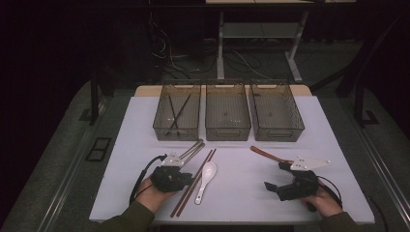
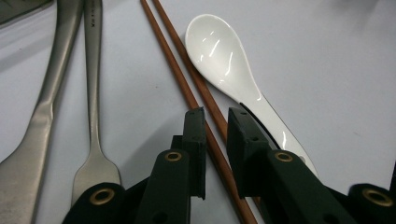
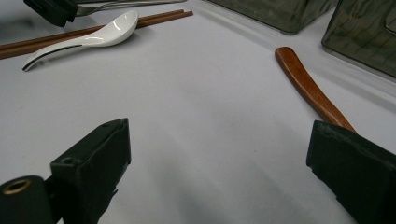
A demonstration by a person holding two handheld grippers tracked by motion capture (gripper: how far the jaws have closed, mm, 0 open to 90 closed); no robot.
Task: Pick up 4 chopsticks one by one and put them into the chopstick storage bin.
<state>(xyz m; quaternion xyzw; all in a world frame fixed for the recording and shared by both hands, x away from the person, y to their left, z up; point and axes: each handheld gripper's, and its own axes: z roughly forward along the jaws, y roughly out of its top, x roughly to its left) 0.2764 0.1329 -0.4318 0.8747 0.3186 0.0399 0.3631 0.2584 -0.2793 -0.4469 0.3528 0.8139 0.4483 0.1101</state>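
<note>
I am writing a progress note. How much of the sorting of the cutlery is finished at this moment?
Done: only a dark pair of chopsticks lies in the left bin. In hand: the left gripper has its jaws around the brown chopsticks. Left: the white spoon, the fork, another metal handle and the wooden spoon. The right gripper is open.

Pretty dim room on my feed, most of the light lands on the white table (image 1: 300, 193). Beyond its far edge I can see a grey floor (image 1: 270, 63) with a tangle of cables (image 1: 169, 58) and the pale legs of another desk (image 1: 256, 34). Dark curtains or walls all around.
</note>
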